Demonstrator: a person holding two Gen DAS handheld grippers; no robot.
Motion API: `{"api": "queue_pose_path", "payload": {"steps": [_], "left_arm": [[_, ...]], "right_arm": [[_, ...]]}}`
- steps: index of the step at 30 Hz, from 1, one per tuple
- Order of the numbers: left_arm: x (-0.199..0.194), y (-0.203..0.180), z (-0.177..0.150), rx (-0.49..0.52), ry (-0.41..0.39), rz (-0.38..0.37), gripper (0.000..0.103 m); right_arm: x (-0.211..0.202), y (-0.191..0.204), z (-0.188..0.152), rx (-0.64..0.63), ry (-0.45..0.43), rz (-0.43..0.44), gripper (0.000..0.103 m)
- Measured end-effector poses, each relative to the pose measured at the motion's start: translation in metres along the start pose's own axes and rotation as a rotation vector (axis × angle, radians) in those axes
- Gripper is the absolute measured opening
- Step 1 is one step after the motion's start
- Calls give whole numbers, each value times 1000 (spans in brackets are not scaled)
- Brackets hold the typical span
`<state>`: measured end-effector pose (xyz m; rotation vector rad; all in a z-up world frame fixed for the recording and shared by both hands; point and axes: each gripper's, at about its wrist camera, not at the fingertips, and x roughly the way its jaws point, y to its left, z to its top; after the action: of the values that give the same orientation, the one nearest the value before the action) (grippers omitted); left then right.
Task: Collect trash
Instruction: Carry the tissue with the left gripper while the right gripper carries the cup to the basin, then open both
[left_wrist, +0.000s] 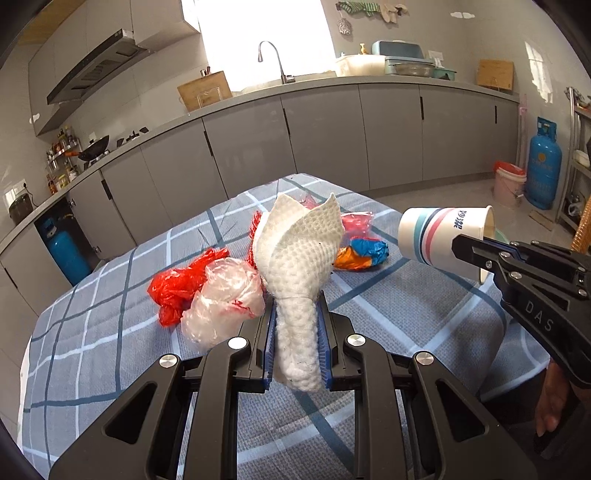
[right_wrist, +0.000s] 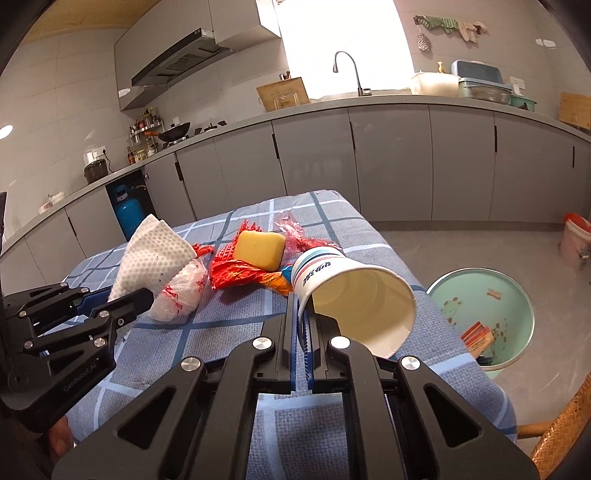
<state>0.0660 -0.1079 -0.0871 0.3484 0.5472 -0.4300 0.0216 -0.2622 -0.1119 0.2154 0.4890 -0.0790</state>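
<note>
My left gripper (left_wrist: 295, 314) is shut on a white paper towel (left_wrist: 299, 251), held above the table; it also shows in the right wrist view (right_wrist: 155, 254). My right gripper (right_wrist: 303, 306) is shut on the rim of a striped paper cup (right_wrist: 351, 295), tipped on its side; the cup also shows in the left wrist view (left_wrist: 443, 236). On the checked tablecloth (left_wrist: 110, 332) lie a red plastic bag (left_wrist: 177, 288), a clear bag (left_wrist: 225, 299), an orange-blue wrapper (left_wrist: 362, 253), a pink wrapper (left_wrist: 356, 221) and a yellow sponge (right_wrist: 260, 249).
A mint green bin (right_wrist: 487, 314) with some trash stands on the floor right of the table. A wicker chair (right_wrist: 561, 439) is at the lower right. A blue gas cylinder (left_wrist: 543, 166) and a pink bucket (left_wrist: 509, 182) stand by the cabinets.
</note>
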Motion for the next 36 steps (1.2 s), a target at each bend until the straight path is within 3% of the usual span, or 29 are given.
{"api": "queue_pose_path", "payload": {"steps": [23,36], "left_arm": [[7,-44,53,71,-75,-50,20],[25,-87,78,122,-93,-116,20]], "right_arm": [[-18,-47,11,89,-64,-73,5],[-24,-98,12,152,-84,-159,5]]}}
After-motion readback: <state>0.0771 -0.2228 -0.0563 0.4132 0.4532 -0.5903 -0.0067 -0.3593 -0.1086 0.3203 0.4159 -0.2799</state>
